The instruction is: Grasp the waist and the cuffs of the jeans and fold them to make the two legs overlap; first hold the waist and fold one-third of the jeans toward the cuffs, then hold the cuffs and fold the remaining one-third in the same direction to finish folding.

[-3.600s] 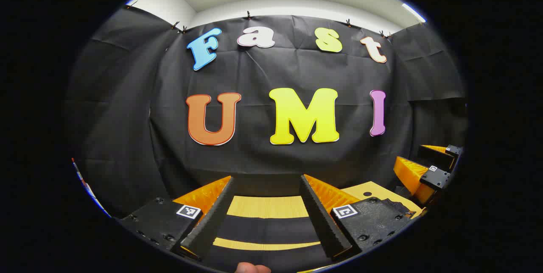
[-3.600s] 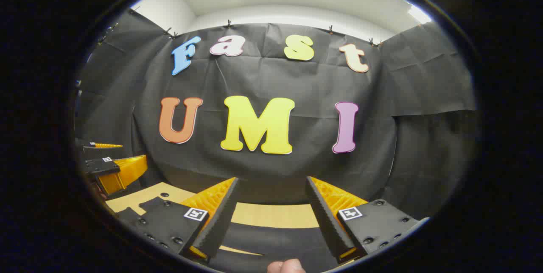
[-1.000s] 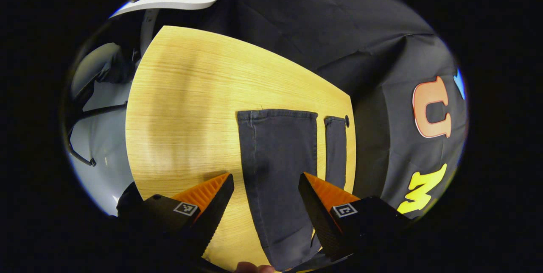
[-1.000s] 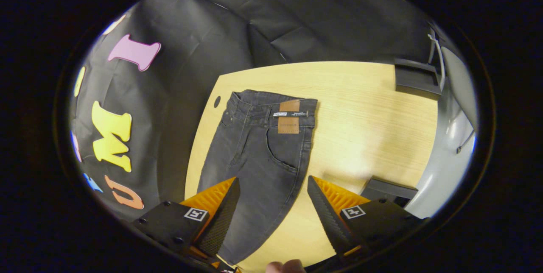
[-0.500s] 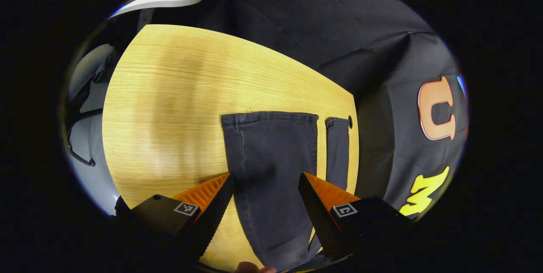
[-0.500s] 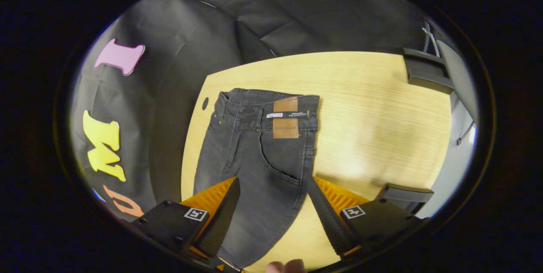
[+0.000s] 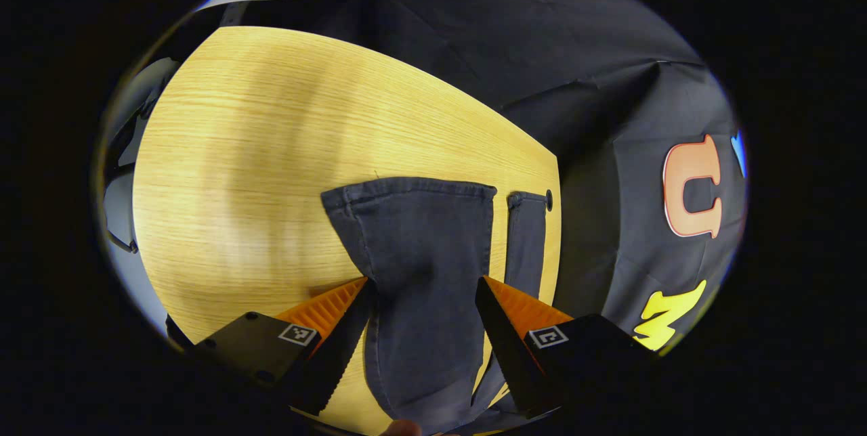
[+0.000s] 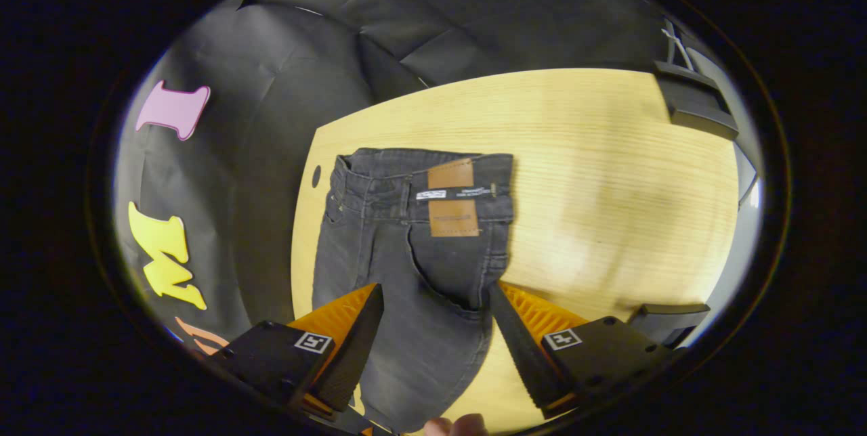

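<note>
Your jeans (image 8: pixel 406 253) lie flat along the worktop (image 8: pixel 609 172), long axis running between your hands. The waist (image 8: pixel 423 182) lies ahead of your right gripper (image 8: pixel 435 328), the cuffs (image 7: pixel 413 189) ahead of your left gripper (image 7: pixel 421 317). Both grippers are spread wide and empty.

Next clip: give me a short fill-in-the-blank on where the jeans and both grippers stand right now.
1. The dark grey denim jeans lie spread on a light ____ table.
2. The right gripper faces the end with the brown leather patch, the ____.
3. The left gripper faces the two ____.
4. Both grippers' jaws stand ____.

Missing words: wooden; waist; cuffs; open
</note>
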Available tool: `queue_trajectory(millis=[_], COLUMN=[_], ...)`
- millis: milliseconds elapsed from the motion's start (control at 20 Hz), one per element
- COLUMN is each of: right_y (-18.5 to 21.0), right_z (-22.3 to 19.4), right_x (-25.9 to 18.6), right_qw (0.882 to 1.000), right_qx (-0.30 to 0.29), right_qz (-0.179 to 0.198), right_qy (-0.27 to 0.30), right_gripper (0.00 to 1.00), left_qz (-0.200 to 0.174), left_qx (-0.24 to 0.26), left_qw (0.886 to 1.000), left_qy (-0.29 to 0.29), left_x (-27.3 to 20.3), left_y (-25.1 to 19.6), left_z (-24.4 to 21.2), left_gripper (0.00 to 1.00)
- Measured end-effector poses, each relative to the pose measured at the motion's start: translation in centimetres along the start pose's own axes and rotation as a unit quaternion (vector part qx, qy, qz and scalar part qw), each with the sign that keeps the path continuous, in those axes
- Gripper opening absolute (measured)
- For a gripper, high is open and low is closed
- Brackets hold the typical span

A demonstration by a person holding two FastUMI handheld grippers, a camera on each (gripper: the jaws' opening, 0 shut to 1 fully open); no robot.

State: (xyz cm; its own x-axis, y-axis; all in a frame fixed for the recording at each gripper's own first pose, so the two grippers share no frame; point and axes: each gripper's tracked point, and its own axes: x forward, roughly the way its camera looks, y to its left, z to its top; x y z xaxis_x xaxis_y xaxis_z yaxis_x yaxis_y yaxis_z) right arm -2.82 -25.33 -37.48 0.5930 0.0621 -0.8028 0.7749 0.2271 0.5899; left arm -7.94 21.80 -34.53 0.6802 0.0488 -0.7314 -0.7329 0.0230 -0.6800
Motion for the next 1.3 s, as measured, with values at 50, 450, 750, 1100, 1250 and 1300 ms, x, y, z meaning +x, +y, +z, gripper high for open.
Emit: queue_trajectory(millis=[50, 450, 750, 1100, 1250, 1300], right_y=[0.2, -1.9, -2.2, 1.6, 5.0, 6.6], right_z=[0.0, 0.6, 1.1, 1.5, 1.9, 2.2], right_x=[0.2, 0.2, -0.6, -4.4, -6.2, -6.7], right_qw=[1.000, 0.997, 0.997, 0.999, 0.997, 0.996], right_qx=[-0.004, -0.003, -0.010, -0.039, -0.063, -0.071], right_qz=[-0.001, -0.061, -0.066, -0.002, 0.027, 0.040], right_qy=[0.001, 0.038, 0.038, 0.034, 0.030, 0.028], right_gripper=[0.98, 0.52, 0.11, 0.01, 0.01, 0.01], left_qz=[0.000, 0.025, 0.012, 0.004, -0.015, -0.024], left_qx=[0.001, 0.020, 0.047, 0.082, 0.090, 0.088], left_qw=[1.000, 0.999, 0.998, 0.995, 0.994, 0.994], left_qy=[0.004, 0.019, 0.036, 0.055, 0.054, 0.057], left_x=[0.3, 2.8, 1.7, -2.1, -3.5, -3.5], left_y=[-0.2, -0.7, -1.7, -4.7, -7.5, -8.9], left_z=[-0.1, -1.1, -1.3, -1.6, -0.8, -0.7], left_gripper=[1.00, 0.28, 0.05, 0.04, 0.04, 0.04])
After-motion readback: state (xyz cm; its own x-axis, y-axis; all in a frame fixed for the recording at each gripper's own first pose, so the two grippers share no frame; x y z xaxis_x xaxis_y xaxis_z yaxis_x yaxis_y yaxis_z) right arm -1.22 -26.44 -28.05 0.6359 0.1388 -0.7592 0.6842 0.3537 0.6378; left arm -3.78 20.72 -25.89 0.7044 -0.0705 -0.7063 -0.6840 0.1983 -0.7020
